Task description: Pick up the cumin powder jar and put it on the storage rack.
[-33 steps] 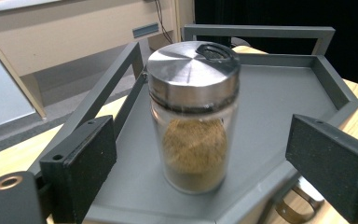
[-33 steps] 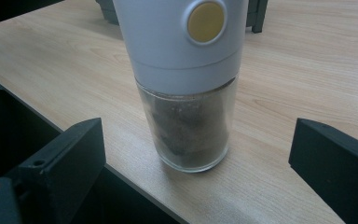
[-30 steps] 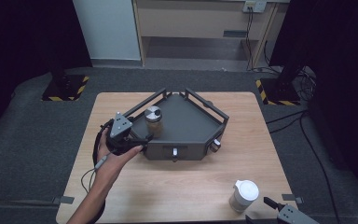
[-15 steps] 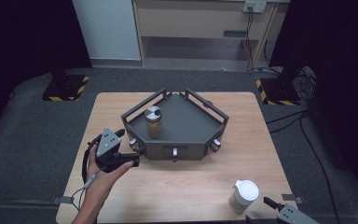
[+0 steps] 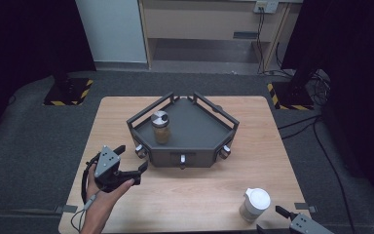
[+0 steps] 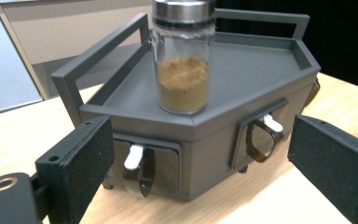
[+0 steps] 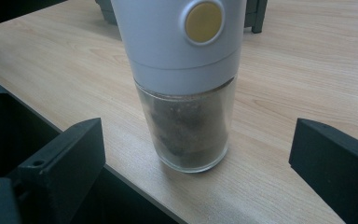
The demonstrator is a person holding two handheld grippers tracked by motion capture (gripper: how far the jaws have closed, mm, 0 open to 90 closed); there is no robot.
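Your wooden table (image 5: 185, 195) carries the dark grey rack (image 5: 195, 129), with the spice jar (image 5: 160, 126) upright on its tray. Your left gripper (image 5: 132, 163), jaws apart, hovers just before the rack, near its drawer handles (image 6: 137, 170). Your right gripper (image 5: 292, 220), jaws apart, faces the white-capped grinder (image 5: 254, 204) near the table's front edge.
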